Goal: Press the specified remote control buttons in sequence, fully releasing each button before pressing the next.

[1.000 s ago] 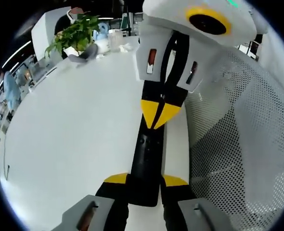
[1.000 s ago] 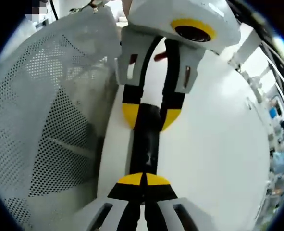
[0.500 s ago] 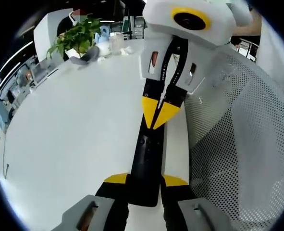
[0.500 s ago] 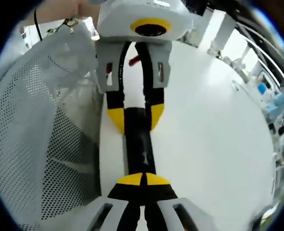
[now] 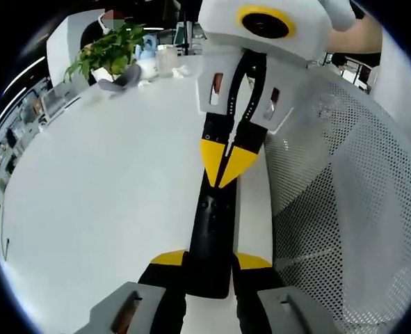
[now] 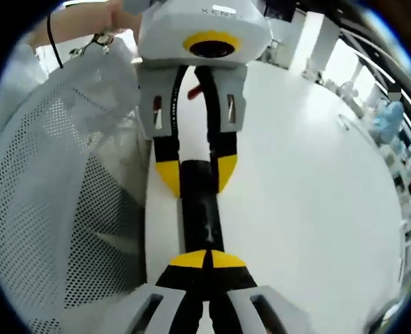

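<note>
A black remote control [image 5: 211, 229] is lying lengthwise along the edge of a white table [image 5: 101, 188], right beside a white perforated mesh panel [image 5: 344, 209] that is running along that edge. The left gripper [image 5: 209, 261] is clamping one end of the remote, its yellow-tipped jaws narrowed against the two long sides of the black body. The right gripper [image 6: 205, 259] is standing with its yellow tips pressed together — no gap between them — and their joined point is bearing down on the remote's upper face [image 6: 199, 209] toward the opposite end; whether a button is sitting under that point is too small to tell. In the right gripper view the left gripper is coming in from the top, straddling the far end of the remote, with the mesh panel [image 6: 66, 202] on the side. A potted green plant [image 5: 108, 49] and some small white items are standing at the table's far corner.
</note>
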Demonstrator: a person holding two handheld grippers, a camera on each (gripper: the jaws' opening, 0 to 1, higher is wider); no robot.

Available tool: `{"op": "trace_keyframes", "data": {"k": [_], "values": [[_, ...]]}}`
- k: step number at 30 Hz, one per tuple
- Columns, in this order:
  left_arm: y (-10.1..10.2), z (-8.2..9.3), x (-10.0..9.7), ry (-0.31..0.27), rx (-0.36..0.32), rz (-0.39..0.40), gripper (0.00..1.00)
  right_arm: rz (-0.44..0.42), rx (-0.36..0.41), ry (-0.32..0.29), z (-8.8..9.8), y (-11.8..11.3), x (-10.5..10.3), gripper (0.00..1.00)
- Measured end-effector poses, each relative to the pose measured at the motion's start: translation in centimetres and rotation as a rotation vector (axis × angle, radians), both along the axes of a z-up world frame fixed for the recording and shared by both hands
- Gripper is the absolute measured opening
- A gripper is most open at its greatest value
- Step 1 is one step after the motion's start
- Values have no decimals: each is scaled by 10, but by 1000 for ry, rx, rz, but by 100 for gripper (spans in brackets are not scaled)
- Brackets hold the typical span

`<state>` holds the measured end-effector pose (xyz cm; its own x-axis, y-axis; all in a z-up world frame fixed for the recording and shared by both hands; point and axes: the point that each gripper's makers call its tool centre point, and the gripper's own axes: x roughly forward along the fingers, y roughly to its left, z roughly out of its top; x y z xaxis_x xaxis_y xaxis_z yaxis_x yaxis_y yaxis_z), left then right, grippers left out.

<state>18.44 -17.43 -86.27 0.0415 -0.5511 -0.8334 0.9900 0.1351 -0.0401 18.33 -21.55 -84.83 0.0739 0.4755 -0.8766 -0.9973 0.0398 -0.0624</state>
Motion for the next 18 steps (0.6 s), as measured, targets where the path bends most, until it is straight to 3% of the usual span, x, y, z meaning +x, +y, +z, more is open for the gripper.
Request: {"op": "trace_keyframes", "data": {"k": [7, 18], "values": [[1, -1, 0, -14, 21, -19, 25, 65, -42, -2, -4, 4, -2, 0], [1, -1, -1, -19, 23, -17, 25, 62, -65, 15, -6, 3, -1, 0]]}}
